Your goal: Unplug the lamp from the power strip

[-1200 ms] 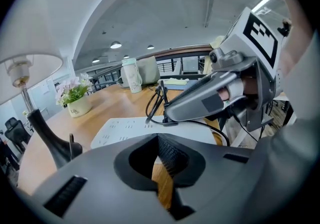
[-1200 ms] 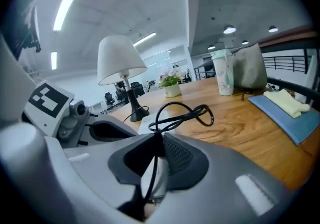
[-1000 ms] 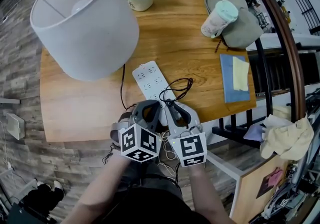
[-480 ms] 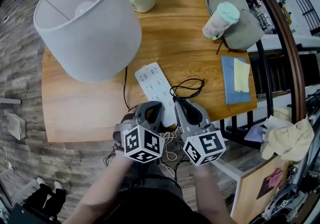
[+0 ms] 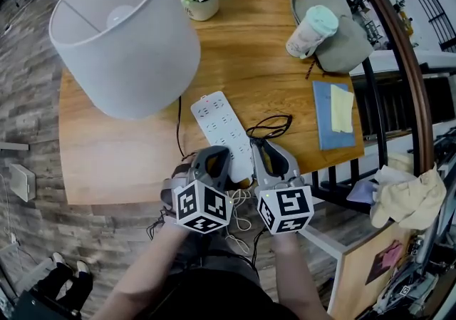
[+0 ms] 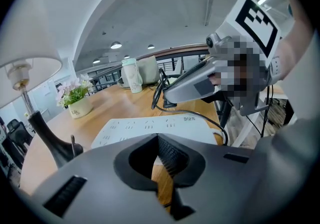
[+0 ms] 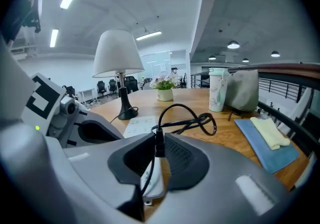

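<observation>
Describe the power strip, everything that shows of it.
The power strip is a long, flat white bar, plastic by its look, with rows of dark socket slots on top; no plug sits in those that show. It lies flat on the wooden table, slanting from beside the lamp cord to the front edge. Its near end is hidden under the left gripper and the right gripper, which holds a black plug just above it; whether that plug is fully out cannot be told.
</observation>
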`<action>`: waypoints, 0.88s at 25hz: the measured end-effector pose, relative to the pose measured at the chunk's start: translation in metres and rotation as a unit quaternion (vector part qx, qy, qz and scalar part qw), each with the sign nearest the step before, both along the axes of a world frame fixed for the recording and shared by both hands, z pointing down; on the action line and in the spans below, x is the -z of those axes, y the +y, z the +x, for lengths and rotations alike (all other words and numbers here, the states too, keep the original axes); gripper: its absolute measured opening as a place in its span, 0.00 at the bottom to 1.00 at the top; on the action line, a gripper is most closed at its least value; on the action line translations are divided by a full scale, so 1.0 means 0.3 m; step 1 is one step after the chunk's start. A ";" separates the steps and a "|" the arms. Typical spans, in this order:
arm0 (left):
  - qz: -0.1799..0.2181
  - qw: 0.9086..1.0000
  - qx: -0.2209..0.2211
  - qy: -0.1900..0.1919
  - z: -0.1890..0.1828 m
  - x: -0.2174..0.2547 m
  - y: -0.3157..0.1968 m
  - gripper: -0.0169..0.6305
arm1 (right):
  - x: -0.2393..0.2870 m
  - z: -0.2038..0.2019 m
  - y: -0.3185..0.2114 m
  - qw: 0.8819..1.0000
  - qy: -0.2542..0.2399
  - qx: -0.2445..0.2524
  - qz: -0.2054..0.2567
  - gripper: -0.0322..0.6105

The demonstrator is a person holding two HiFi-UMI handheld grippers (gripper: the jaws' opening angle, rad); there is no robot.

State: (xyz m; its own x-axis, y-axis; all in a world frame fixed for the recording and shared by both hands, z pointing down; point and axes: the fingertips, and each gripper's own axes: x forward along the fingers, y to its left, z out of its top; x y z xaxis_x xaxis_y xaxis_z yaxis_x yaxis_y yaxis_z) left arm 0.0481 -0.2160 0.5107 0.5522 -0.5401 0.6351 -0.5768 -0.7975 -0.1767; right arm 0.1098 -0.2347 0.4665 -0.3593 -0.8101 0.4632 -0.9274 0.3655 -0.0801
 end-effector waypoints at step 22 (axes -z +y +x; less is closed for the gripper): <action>0.033 0.995 0.060 0.068 -0.122 0.090 -0.055 0.02 | 0.097 0.084 0.018 0.998 0.003 -0.050 0.050 0.27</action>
State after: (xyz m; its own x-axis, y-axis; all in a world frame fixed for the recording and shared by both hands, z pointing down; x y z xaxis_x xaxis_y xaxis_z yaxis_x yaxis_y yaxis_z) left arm 0.0116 -0.2325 0.4838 0.5598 -0.6455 0.5195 -0.6892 -0.7108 -0.1404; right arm 0.1350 -0.2294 0.4375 -0.2724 -0.8837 0.3806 -0.9598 0.2776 -0.0424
